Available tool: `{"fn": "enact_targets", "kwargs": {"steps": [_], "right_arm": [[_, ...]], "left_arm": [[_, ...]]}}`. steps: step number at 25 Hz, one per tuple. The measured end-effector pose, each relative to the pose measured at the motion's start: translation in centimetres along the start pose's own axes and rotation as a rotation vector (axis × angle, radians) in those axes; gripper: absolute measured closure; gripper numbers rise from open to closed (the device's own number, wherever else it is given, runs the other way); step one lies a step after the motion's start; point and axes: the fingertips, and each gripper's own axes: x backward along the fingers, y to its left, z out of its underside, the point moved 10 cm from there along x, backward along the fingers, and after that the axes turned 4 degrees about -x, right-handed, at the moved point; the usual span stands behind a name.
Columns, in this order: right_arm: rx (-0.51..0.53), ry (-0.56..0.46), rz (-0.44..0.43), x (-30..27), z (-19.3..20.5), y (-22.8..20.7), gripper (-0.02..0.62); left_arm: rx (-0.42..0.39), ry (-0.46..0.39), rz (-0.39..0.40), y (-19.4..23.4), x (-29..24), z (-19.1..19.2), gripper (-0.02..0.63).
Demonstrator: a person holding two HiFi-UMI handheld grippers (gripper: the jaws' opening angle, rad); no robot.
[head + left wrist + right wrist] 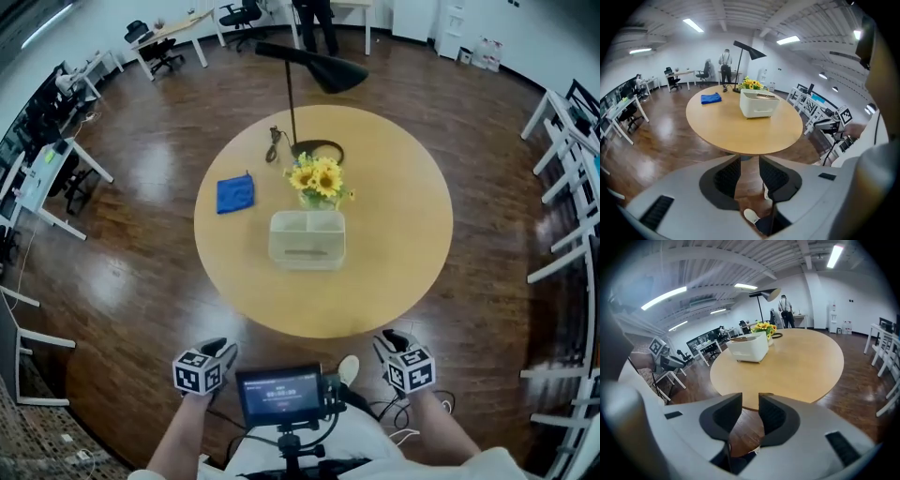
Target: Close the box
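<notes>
Screen [279, 394]: small dark flat display on a black stand, close under the head camera, between the two grippers.
Left gripper [219, 351]: grey moulded shell with a black-and-white marker cube; held off the near edge of the desk, above the floor.
Left fingers [727, 176]: black ribbed pads, a narrow gap between them, only floor and a white shoe [751, 216] showing through.
Right gripper [390, 341]: same build, same cube, also short of the desk edge.
Right fingers [725, 416]: black ribbed pads, narrowly apart, nothing between them.
Desk [394, 244]: round, smooth pale wood top.
Box [307, 239]: rectangular, rounded corners, milky translucent plastic; an inner partition can be seen from above. Stands near the middle of the desk.
Box relative to fingers: well apart from both pairs, straight ahead across the bare near half of the desk; in the left gripper view [759, 104] it sits above the gap and slightly right, in the right gripper view [749, 347] above the gap.
Sunflowers [319, 178]: yellow blooms, green leaves, just behind the box.
Lamp [314, 66]: matt black, thin upright stem, ring base, flat angled head.
Cloth [235, 194]: blue, soft, roughly square, left of the flowers.
Floor [141, 281]: dark glossy wood planks.
</notes>
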Motion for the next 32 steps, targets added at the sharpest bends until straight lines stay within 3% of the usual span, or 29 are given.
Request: {"fn": "enact_targets", "kwargs": {"steps": [3,8,12,18,24,32], "right_arm": [[-0.006,0.004,0.024,0.0,0.3,1.7,0.478],[-0.07,-0.075,0.066,-0.1,1.5,4.3,0.479],[-0.104,-0.11,0.143,1.0,4.5,7.1,0.479],[-0.055,-0.114,0.281,2.6,9.3,9.5,0.479],[-0.033,-0.078,0.28,2.9,10.2,12.3,0.48],[-0.005,-0.09,0.267,3.6,10.5,13.1,0.48]], "left_arm": [[0.03,-0.043,0.015,1.8,1.6,2.2,0.476],[0.042,-0.114,0.043,5.0,4.1,6.4,0.477],[-0.006,-0.113,0.034,6.4,5.3,10.7,0.479],[-0.022,-0.131,0.026,7.6,7.5,14.9,0.479],[0.025,-0.158,0.001,7.4,9.7,17.4,0.479],[0.011,-0.16,0.004,7.0,10.9,18.4,0.48]]}}
